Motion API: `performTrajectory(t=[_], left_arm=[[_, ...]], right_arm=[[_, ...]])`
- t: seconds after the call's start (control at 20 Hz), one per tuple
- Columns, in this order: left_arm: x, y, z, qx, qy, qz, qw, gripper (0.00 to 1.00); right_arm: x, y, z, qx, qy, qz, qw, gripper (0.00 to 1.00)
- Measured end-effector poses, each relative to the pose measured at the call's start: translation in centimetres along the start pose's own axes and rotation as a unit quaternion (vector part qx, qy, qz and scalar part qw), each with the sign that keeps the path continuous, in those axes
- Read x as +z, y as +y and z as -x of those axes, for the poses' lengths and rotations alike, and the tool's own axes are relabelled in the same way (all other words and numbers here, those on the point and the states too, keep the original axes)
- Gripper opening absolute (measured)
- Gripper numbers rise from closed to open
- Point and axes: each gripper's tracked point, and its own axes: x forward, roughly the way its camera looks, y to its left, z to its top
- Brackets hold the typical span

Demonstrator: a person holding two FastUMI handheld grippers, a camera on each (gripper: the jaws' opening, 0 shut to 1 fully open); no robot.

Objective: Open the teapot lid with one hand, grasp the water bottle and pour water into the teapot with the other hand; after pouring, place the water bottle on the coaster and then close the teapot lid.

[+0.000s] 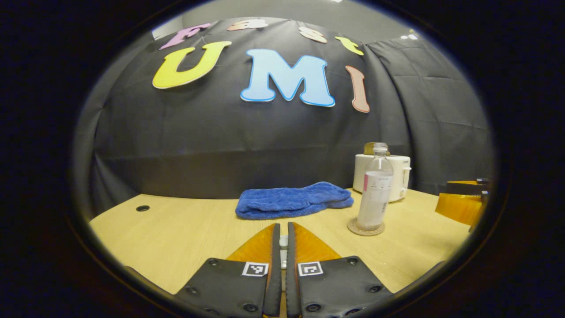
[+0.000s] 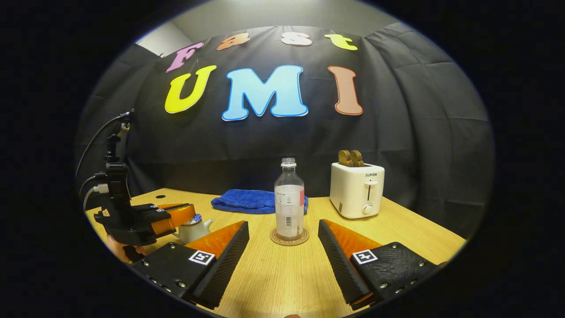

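Note:
A clear, uncapped water bottle (image 2: pixel 289 201) stands upright on a round coaster (image 2: pixel 289 237) in the right gripper view. My right gripper (image 2: pixel 283 225) is open, with the bottle just ahead between its fingertips, untouched. At the left, a small white teapot (image 2: pixel 193 229) sits on the table with my left gripper (image 2: pixel 176 214) over its top. In the left gripper view, my left gripper (image 1: pixel 283 227) is nearly closed on a small white piece, the teapot lid's knob (image 1: pixel 283 242). The bottle (image 1: pixel 375 194) and coaster (image 1: pixel 365 228) are to its right.
A white toaster (image 2: pixel 356 190) with toast stands at the back right of the wooden table (image 2: pixel 273 282). A folded blue towel (image 2: pixel 247 201) lies behind the bottle. A hand (image 2: pixel 115 249) holds the left gripper. The right gripper's finger (image 1: pixel 461 201) shows at the left gripper view's right edge.

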Motion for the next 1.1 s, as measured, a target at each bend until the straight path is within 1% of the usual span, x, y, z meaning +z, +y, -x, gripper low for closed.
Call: performTrajectory(t=[0.05,0.1,0.15,0.25,0.3,0.35,0.4,0.5,0.55,0.6,0.7,0.75,0.8,0.85,1.1], left_arm=[[0.1,0.1,0.2,0.002,0.001,0.0,1.0,0.14],[0.0,0.1,0.4,0.002,0.0,0.003,1.0,0.14],[0.2,0.2,0.4,0.001,-0.002,0.005,1.0,0.19],[0.6,0.3,1.0,0.007,-0.004,0.002,1.0,0.2],[0.6,0.3,1.5,0.01,-0.007,0.001,1.0,0.25],[1.1,0.2,1.7,0.008,-0.011,0.0,1.0,0.34],[1.4,0.1,2.1,0.005,-0.014,0.0,1.0,0.39],[1.8,-0.4,3.3,-0.003,-0.017,-0.001,1.0,0.45],[2.0,-0.5,3.8,-0.004,-0.018,0.001,1.0,0.53],[2.1,-0.6,4.5,-0.008,-0.02,0.006,1.0,0.56],[2.5,-1.3,5.9,-0.02,-0.023,0.019,0.999,0.79],[2.8,-1.5,6.7,-0.02,-0.023,0.023,0.999,0.9],[3.0,-1.4,7.5,-0.018,-0.026,0.026,0.999,0.94],[3.3,-1.3,8.4,-0.016,-0.027,0.028,0.999,0.96],[3.9,-1.7,12.5,-0.008,-0.036,0.031,0.999,0.95]], right_arm=[[0.0,0.0,0.1,0.0,0.001,0.002,1.0,0.98],[0.0,0.0,0.1,-0.002,0.0,0.005,1.0,0.98],[0.0,0.0,0.1,-0.004,0.0,0.009,1.0,0.98],[0.0,-0.1,0.1,-0.007,-0.001,0.015,1.0,0.98],[0.1,-0.1,0.1,-0.009,-0.003,0.018,1.0,0.98],[0.1,0.0,0.1,-0.009,-0.003,0.021,1.0,0.98],[-0.1,0.0,0.3,-0.009,-0.001,0.025,1.0,0.98],[-0.5,-0.2,0.7,-0.012,0.008,0.038,0.999,0.98],[-0.5,-0.2,1.1,-0.013,0.009,0.043,0.999,0.98],[-0.3,-0.1,1.6,-0.014,0.008,0.047,0.999,0.98],[-0.2,0.3,2.6,-0.013,0.008,0.054,0.998,0.98],[-0.1,0.5,3.2,-0.012,0.007,0.057,0.998,0.98],[0.1,0.7,3.7,-0.011,0.007,0.059,0.998,0.98],[0.2,1.0,4.4,-0.009,0.006,0.061,0.998,0.98],[0.6,2.0,7.5,0.001,0.002,0.068,0.998,0.98]])
